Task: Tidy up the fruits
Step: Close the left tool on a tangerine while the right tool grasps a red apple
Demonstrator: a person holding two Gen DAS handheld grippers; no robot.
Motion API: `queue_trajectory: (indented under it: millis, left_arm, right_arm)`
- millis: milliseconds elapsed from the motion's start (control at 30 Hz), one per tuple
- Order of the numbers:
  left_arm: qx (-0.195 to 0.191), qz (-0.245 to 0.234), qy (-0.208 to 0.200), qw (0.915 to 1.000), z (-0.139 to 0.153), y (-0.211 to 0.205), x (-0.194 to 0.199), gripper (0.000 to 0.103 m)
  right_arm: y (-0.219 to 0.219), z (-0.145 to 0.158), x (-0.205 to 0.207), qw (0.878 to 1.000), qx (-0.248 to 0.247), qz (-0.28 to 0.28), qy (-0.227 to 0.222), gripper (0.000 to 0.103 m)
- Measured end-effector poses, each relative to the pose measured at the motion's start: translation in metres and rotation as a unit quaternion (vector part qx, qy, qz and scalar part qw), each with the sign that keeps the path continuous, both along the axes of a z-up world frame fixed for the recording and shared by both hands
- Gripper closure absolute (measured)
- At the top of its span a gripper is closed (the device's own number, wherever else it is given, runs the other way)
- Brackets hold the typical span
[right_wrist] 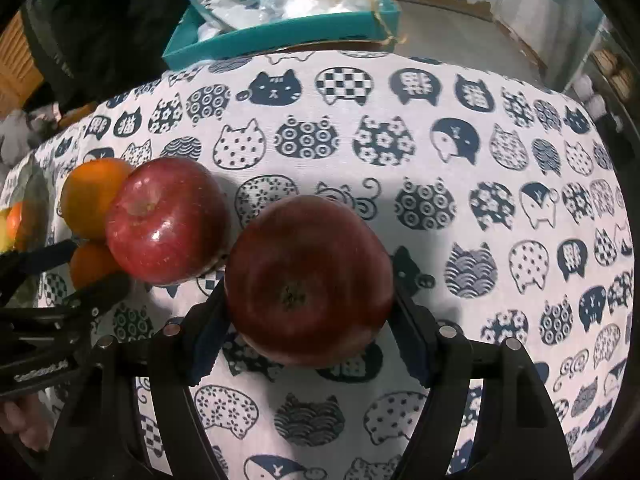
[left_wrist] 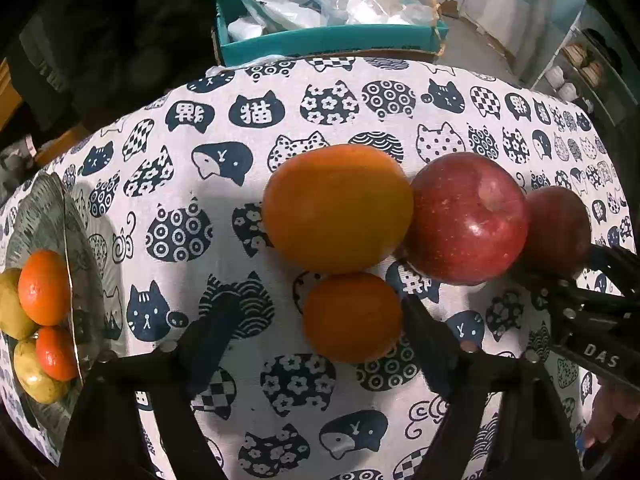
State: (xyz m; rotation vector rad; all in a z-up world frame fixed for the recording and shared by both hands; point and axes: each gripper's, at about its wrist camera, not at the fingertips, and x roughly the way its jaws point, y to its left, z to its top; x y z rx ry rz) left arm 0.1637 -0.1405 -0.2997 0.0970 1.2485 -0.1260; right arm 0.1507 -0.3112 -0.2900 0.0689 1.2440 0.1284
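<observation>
On the cat-print cloth (left_wrist: 224,128) lies a row of fruit: a large orange (left_wrist: 338,208), a bright red apple (left_wrist: 468,216) and a darker red apple (left_wrist: 556,228). A small orange (left_wrist: 352,316) sits in front of the large one. My left gripper (left_wrist: 316,312) is open around the small orange; its right finger is at the fruit's side and its left finger stands well off. In the right wrist view my right gripper (right_wrist: 308,312) grips the dark apple (right_wrist: 308,280), which rests on the cloth, with both pads against its sides.
A glass bowl (left_wrist: 40,208) at the left edge holds two tangerines and yellow-green fruits. A teal box (left_wrist: 332,40) of plastic bags stands beyond the table's far edge. Shelves are at the far right. A hand (left_wrist: 612,412) holds the right gripper.
</observation>
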Motion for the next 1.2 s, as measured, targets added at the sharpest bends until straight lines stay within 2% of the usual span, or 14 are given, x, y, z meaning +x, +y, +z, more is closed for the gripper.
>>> queue_trajectory:
  millis: [67,200,233,333,533,800,1200]
  left_arm:
    - [0.001,-0.004,-0.003,1.0000,0.000,-0.004,-0.002,0.032]
    - [-0.018,-0.010,-0.001,0.9998,0.001,-0.008,-0.005,0.055]
    - [-0.021,-0.011,0.000,0.9997,0.002,-0.009,-0.005,0.058]
    - [-0.010,-0.017,-0.004,0.9998,0.002,-0.014,-0.007,0.059]
    - [-0.015,-0.019,-0.014,0.9996,0.011,-0.012,-0.016,0.060]
    - [-0.026,-0.011,-0.049,0.9984,0.044,-0.002,-0.028,0.060]
    - [-0.049,0.002,-0.103,0.9934,0.103,0.019,-0.050,0.060]
  right_arm:
    - [-0.004,0.003,-0.003,1.000,0.000,-0.006,-0.002,0.029]
    - [-0.011,0.010,-0.010,1.000,-0.004,-0.017,-0.010,0.029]
    - [-0.011,0.011,-0.011,1.000,-0.007,-0.018,-0.012,0.029]
    - [-0.011,0.017,-0.015,0.999,-0.014,-0.020,-0.023,0.029]
    - [-0.014,0.034,-0.024,0.999,-0.018,-0.022,-0.041,0.029]
    - [-0.009,0.068,-0.036,0.997,-0.028,-0.016,-0.075,0.029]
    - [0.004,0.121,-0.051,0.991,-0.017,-0.008,-0.130,0.029]
